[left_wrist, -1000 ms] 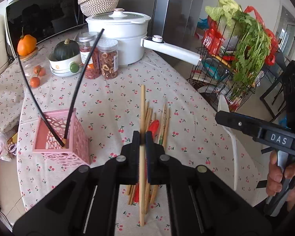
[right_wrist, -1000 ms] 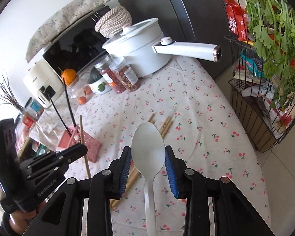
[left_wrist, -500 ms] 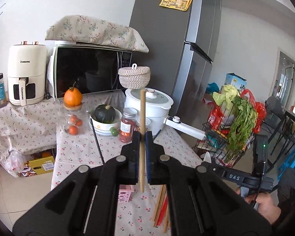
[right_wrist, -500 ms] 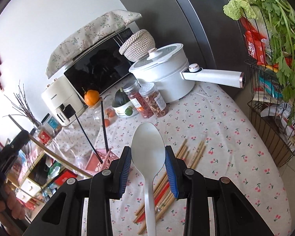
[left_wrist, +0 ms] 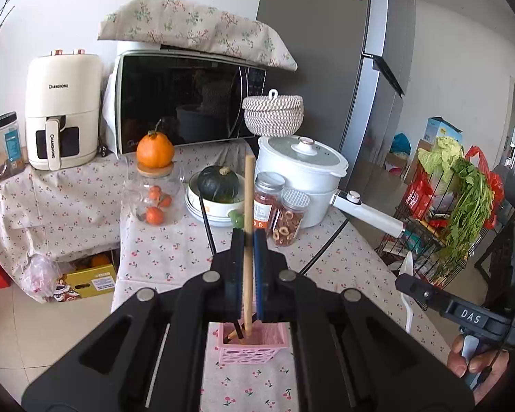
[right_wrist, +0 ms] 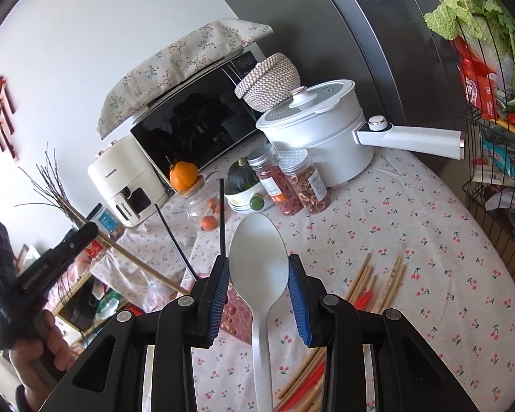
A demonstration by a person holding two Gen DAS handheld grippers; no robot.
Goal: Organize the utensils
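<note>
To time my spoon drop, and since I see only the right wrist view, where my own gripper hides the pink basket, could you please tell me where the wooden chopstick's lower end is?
Observer: The lower end of the wooden chopstick is already inside the open top of the pink basket.
Operator: Thank you. Is the left gripper gripping it?
Observer: Yes, its jaws are shut on the shaft.
Operator: Is there room for my white spoon?
Observer: The ends of the black chopsticks sit at the left of the opening. The right part that I can see looks free.
</note>
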